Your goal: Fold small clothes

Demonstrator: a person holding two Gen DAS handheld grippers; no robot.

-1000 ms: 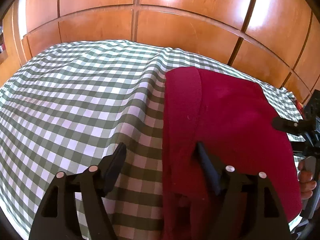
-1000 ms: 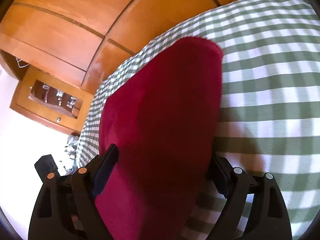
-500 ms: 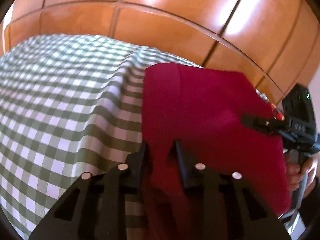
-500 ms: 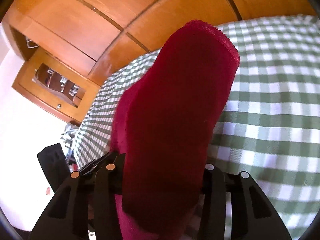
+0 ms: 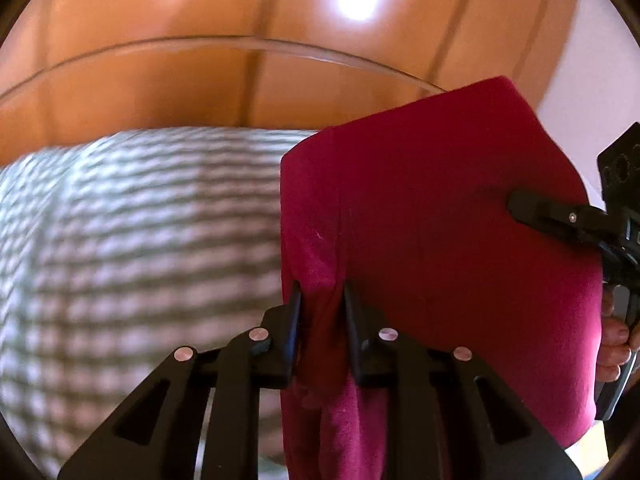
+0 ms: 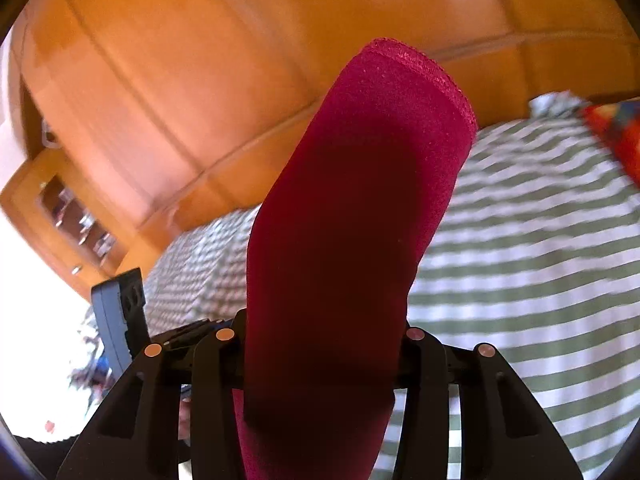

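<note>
Fabric fills both pairs of jaws. In the left wrist view the left gripper (image 5: 320, 300) sits low in the frame, slightly left of centre, its jaws closing on a bunched edge of the red garment (image 5: 432, 248), with the cloth squeezed between the pads. In the right wrist view the right gripper (image 6: 320, 340) sits at the bottom centre, clamped on the opposite edge of the same garment (image 6: 352, 220); its fingertips are hidden under the cloth, which rises from them as a tall loop toward the upper middle of the frame. From the left camera that gripper also shows at the right edge of the frame (image 5: 560, 220), with a person's fingers (image 5: 612, 340) below it on the handle.

The garment hangs between the two grippers, lifted clear of the bed's green-and-white checked cover (image 5: 140, 240), which spreads across the left of that frame and is blurred. Orange wooden panelling (image 5: 200, 80) fills the top of both views. A bright patterned item (image 6: 616, 136) lies at the far right of the right wrist view.

By my reading, the step in hand is the carry-over of a fold: two corners gripped and raised. The next move calls for bringing both grippers together toward the far edge at matched height, lowering the cloth flat onto the cover, then letting go.
</note>
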